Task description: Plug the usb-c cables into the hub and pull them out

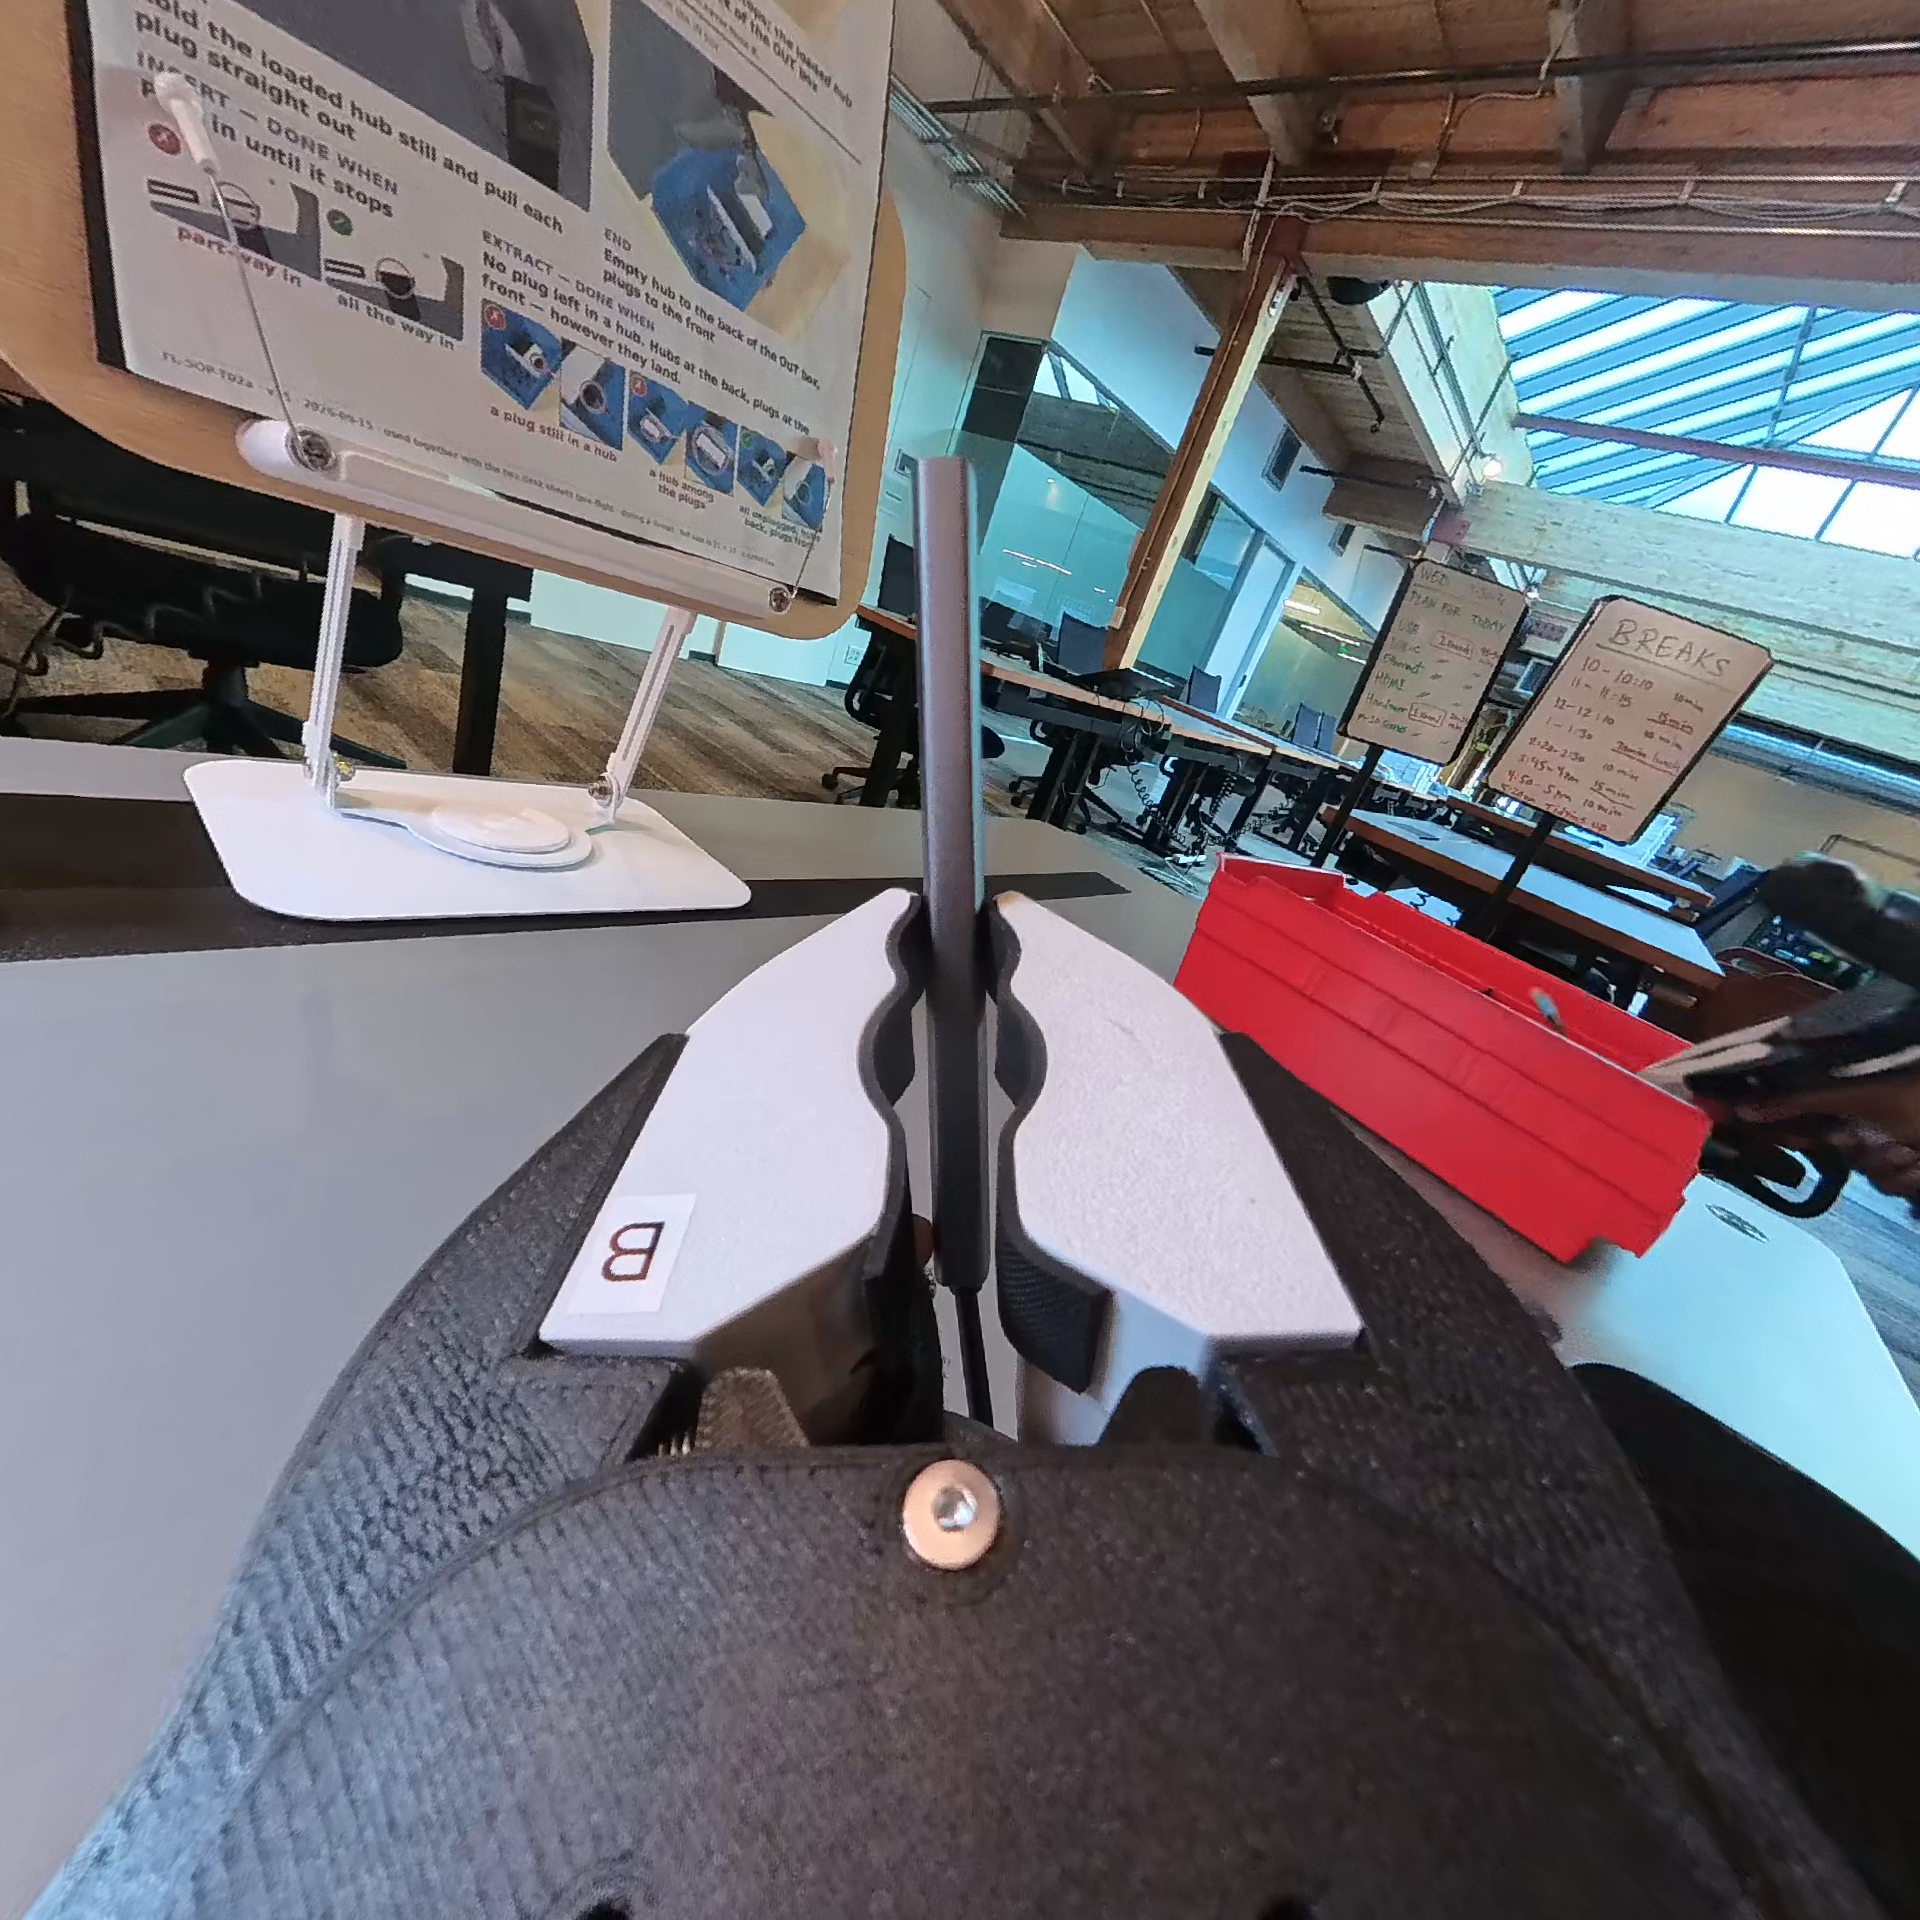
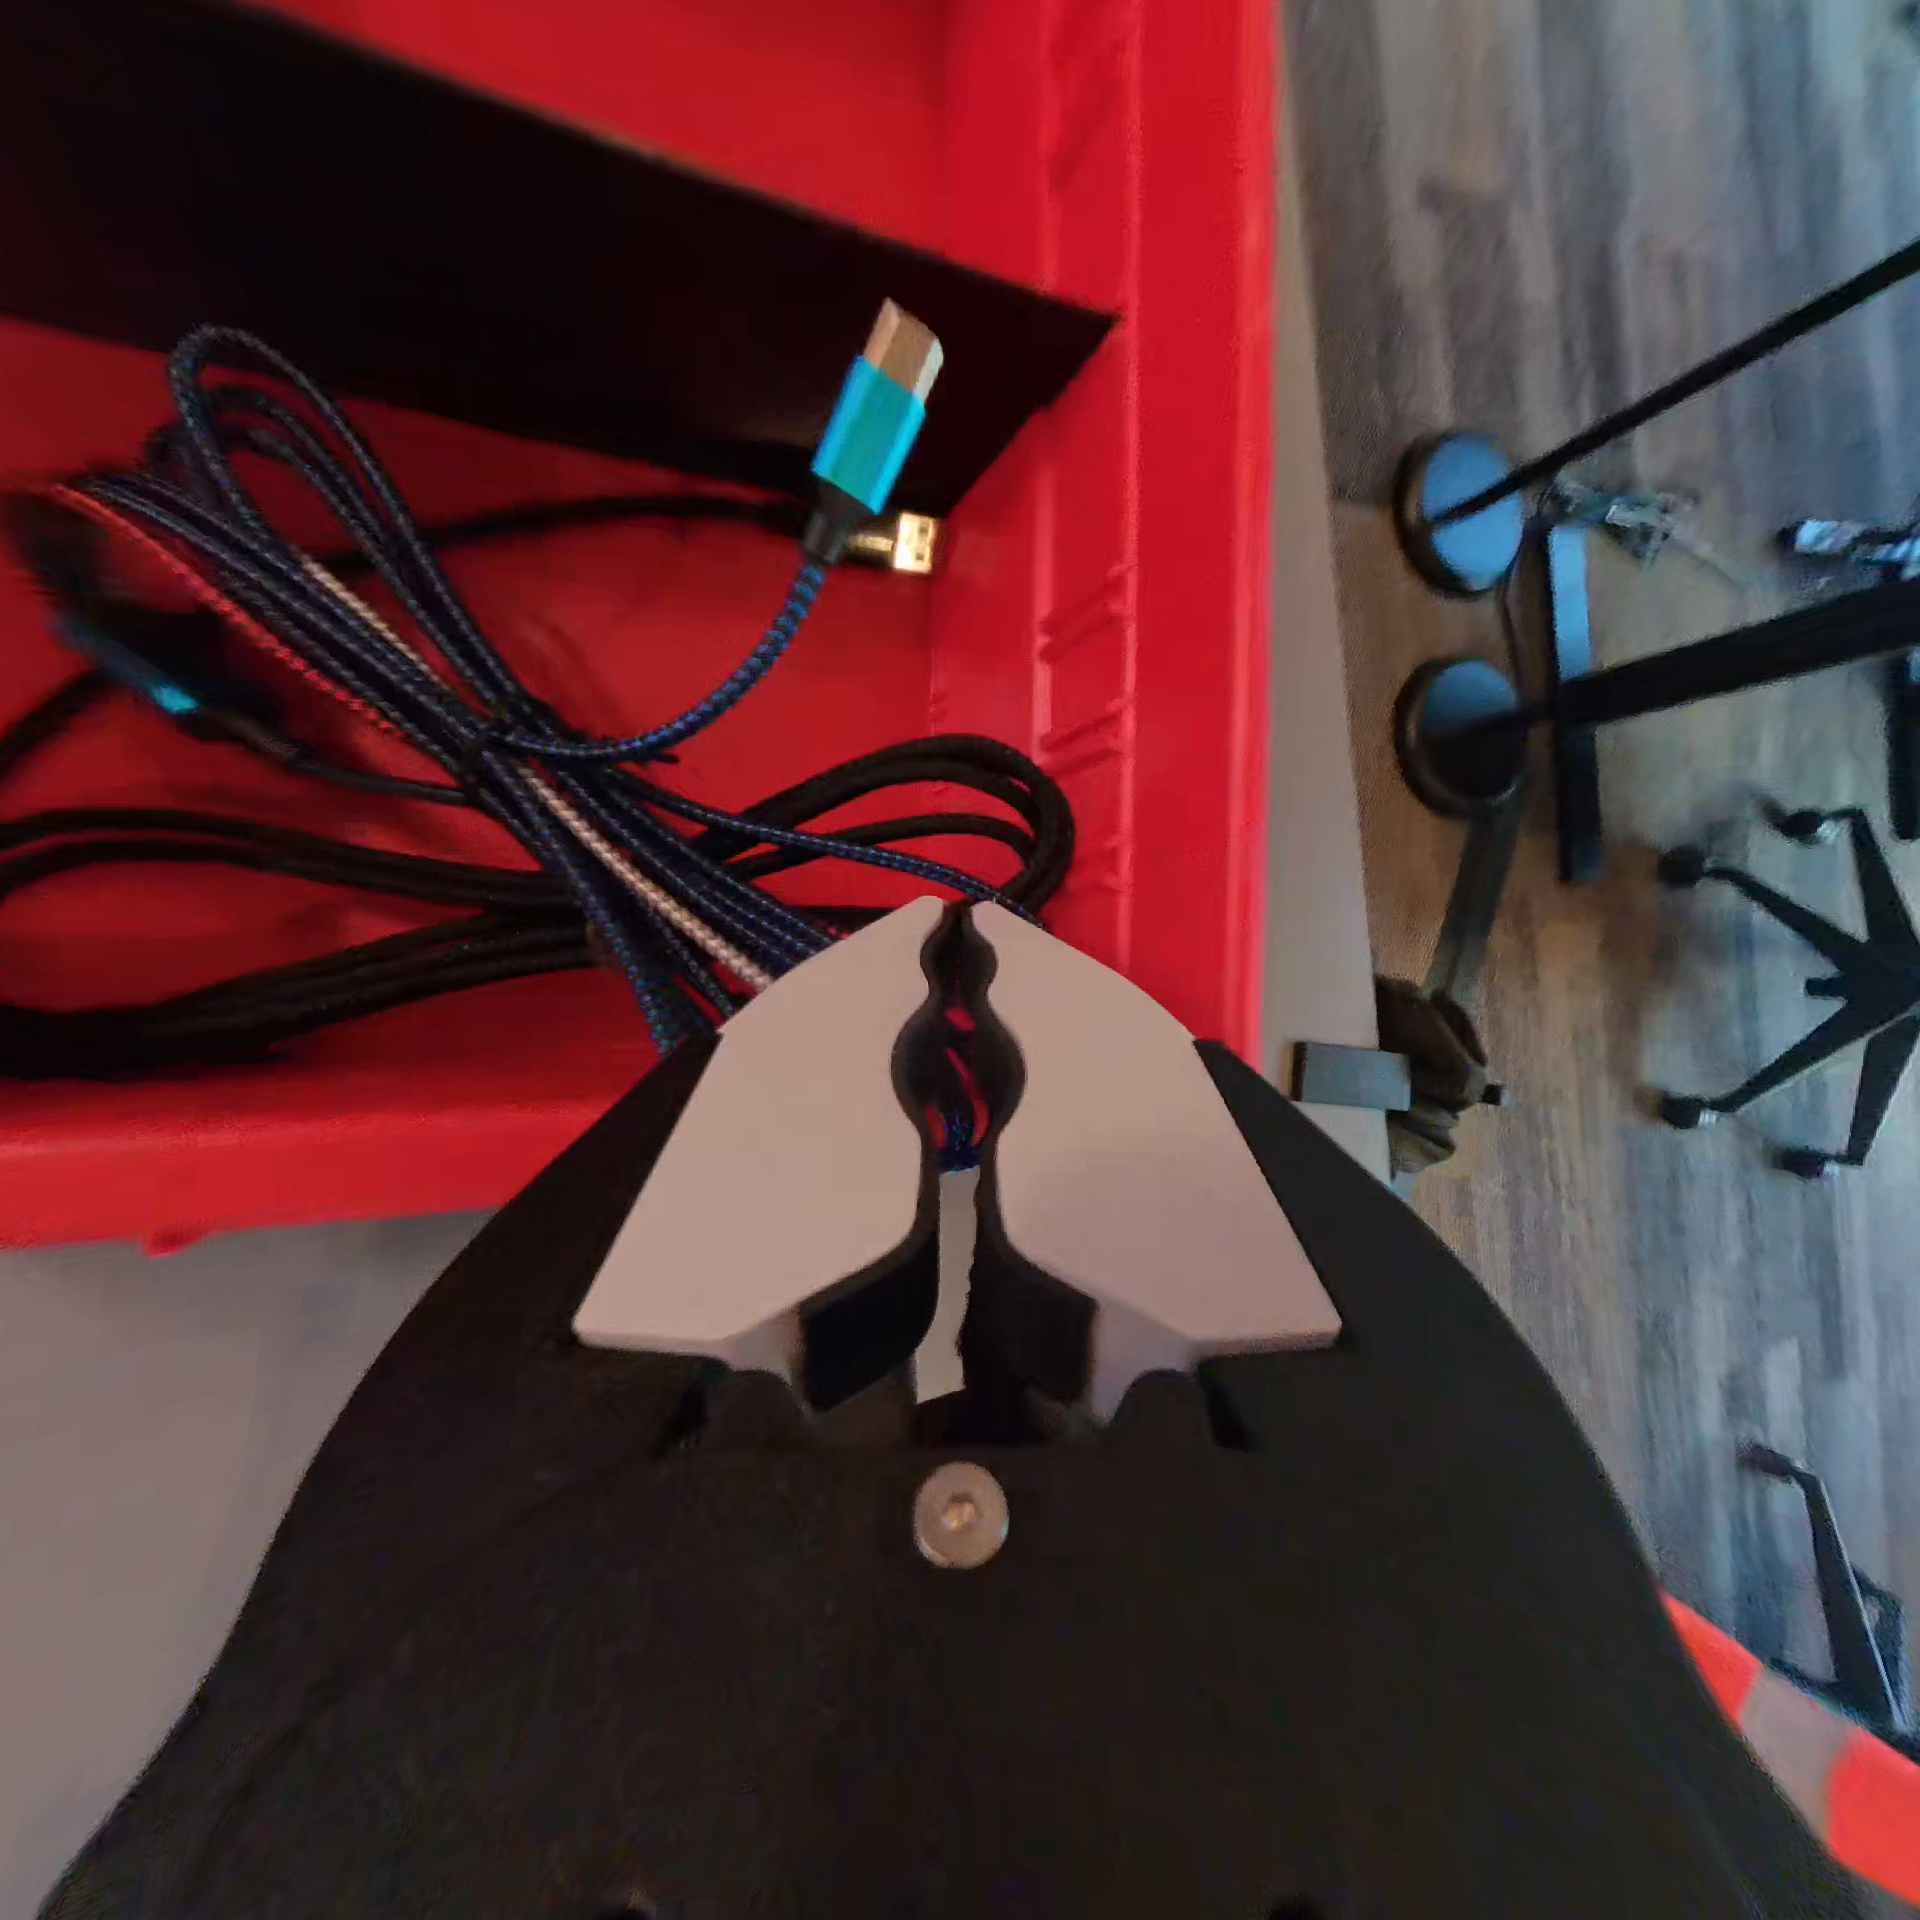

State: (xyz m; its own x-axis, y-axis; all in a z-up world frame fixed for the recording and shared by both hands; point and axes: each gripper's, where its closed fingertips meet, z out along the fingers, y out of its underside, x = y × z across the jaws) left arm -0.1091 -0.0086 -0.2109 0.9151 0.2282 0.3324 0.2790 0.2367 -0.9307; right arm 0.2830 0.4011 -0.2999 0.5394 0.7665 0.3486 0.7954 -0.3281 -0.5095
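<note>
Left gripper (image 1: 951, 914) is up off the grey table (image 1: 312, 1091), jaws clenched on a slim dark hub (image 1: 948, 727) that stands upright between the 2 white fingers (image 1: 790, 1122), its top poking well above the tips. A thin black lead (image 1: 971, 1361) drops from the hub's lower end, down between the jaws.

Over at the table's far right edge sits the red bin (image 1: 1434, 1039), and the right gripper (image 1: 1766, 1049) shows blurred just beside its right end, a hand wrapped around it. Behind, near the far left of the table, a white stand (image 1: 457, 842) props up a printed instruction sheet (image 1: 499, 239).

Now the right wrist view: right gripper (image 2: 956, 914) is over the near right corner of the red bin (image 2: 1101, 520), jaws drawn nearly together, tips almost touching. A blue-black braided cable (image 2: 447, 686) runs under the fingers and shows through the wavy gap, but whether it is actually pinched, I cannot tell. That cable loops across the bin floor and ends in a teal plug (image 2: 878, 416) with a metal tip, pointing to the far right corner. A second plug (image 2: 899, 542) lies just beside it, and a bundle of black cables (image 2: 312, 904) sprawls along the near wall. A dark divider (image 2: 468, 239) crosses the far part of the bin.
</note>
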